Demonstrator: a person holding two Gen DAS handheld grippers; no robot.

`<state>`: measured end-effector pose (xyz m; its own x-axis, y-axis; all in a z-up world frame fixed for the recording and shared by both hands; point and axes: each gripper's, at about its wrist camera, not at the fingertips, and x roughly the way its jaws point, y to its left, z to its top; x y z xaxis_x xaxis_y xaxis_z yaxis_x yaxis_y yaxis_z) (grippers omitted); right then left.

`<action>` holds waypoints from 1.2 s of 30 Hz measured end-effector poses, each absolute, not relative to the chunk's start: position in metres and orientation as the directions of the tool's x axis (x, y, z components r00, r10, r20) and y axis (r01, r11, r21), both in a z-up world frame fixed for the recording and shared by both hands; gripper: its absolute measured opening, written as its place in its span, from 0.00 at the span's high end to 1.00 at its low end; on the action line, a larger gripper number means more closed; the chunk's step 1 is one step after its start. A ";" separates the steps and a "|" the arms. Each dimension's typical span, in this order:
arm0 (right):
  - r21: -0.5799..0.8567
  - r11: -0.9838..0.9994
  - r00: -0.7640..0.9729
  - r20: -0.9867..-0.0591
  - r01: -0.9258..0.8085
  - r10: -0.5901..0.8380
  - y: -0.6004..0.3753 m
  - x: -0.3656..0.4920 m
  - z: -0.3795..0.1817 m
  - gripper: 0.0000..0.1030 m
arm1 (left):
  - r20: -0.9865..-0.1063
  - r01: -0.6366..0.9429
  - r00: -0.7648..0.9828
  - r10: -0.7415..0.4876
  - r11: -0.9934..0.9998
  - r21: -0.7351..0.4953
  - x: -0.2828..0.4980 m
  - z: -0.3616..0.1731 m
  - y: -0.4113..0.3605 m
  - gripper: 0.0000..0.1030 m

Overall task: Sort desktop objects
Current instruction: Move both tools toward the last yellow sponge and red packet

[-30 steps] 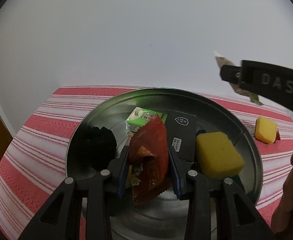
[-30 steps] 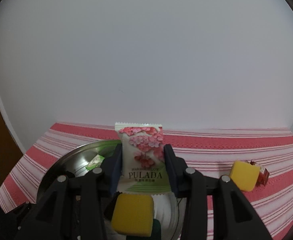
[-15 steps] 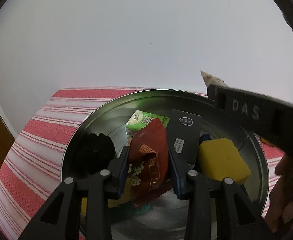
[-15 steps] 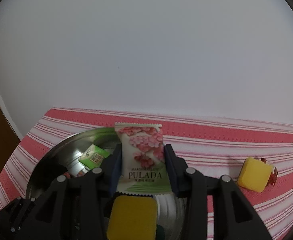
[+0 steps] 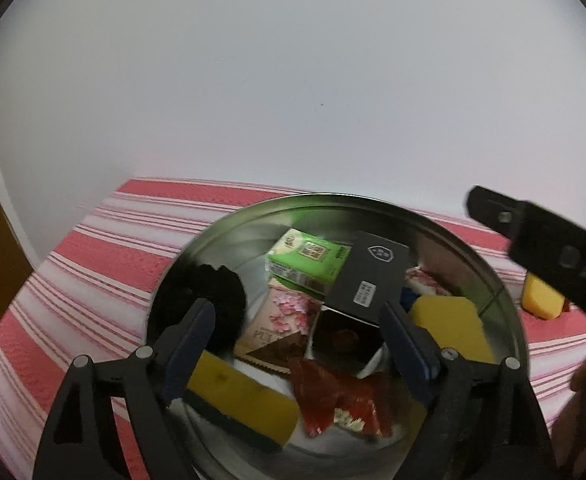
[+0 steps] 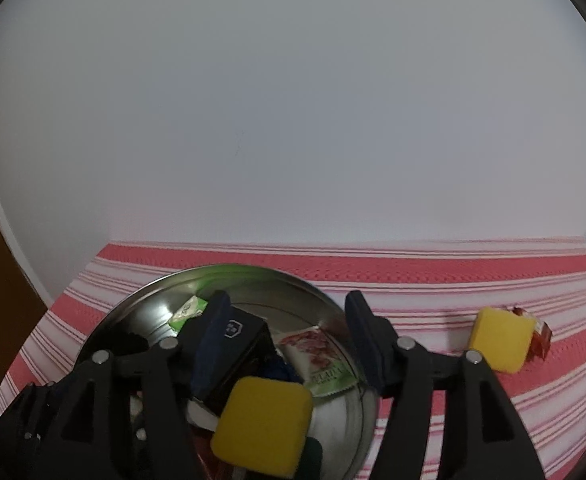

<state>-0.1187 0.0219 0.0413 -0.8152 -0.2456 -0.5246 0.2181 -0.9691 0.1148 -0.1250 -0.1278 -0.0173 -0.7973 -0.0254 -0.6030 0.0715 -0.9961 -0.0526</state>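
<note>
A round metal basin (image 5: 505, 300) (image 6: 141, 308) on the striped cloth holds several objects. My left gripper (image 5: 297, 332) is open above it; a red snack packet (image 5: 341, 396) lies loose in the basin below the fingers. My right gripper (image 6: 289, 336) is open over the basin; the pink-flowered PULADA packet (image 6: 321, 356) lies in the basin between its fingers. The basin also holds a green box (image 5: 309, 260), a black box (image 5: 369, 276) (image 6: 237, 340), yellow sponges (image 5: 449, 324) (image 6: 263, 424) and a black lump (image 5: 221, 292). Another flowered packet (image 5: 281, 324) lies in the middle.
On the red-and-white striped cloth (image 6: 413, 276), right of the basin, lie a yellow sponge (image 6: 501, 338) (image 5: 541, 300) and a small red wrapper (image 6: 541, 332). A white wall stands behind. The right gripper's black body (image 5: 553, 248) crosses the left wrist view.
Both grippers opened. The red packet dropped from the left gripper into the basin; the PULADA packet dropped from the right gripper into the basin.
</note>
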 end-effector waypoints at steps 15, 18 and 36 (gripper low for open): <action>0.112 -0.984 -0.859 -0.481 0.136 -0.174 0.070 -0.062 0.039 0.32 | -0.572 0.072 -0.818 -0.061 -0.997 0.004 -0.086 -0.021 -0.099 0.17; 0.100 -0.989 -0.864 -0.482 0.109 -0.144 0.081 -0.054 0.033 0.30 | -0.573 0.074 -0.816 -0.074 -0.997 0.024 -0.078 -0.025 -0.088 0.17; 0.066 -0.997 -0.861 -0.508 -0.051 0.010 0.170 -0.023 0.015 0.30 | -0.455 -0.011 -0.890 -0.018 -0.998 0.062 -0.030 -0.021 -0.025 0.17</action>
<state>-0.0234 0.1705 0.0147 -0.8610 0.0102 -0.5085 -0.0508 -0.9965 0.0660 -0.0297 -0.0252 -0.0209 -0.8904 -0.0182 -0.4547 -0.0112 -0.9980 0.0620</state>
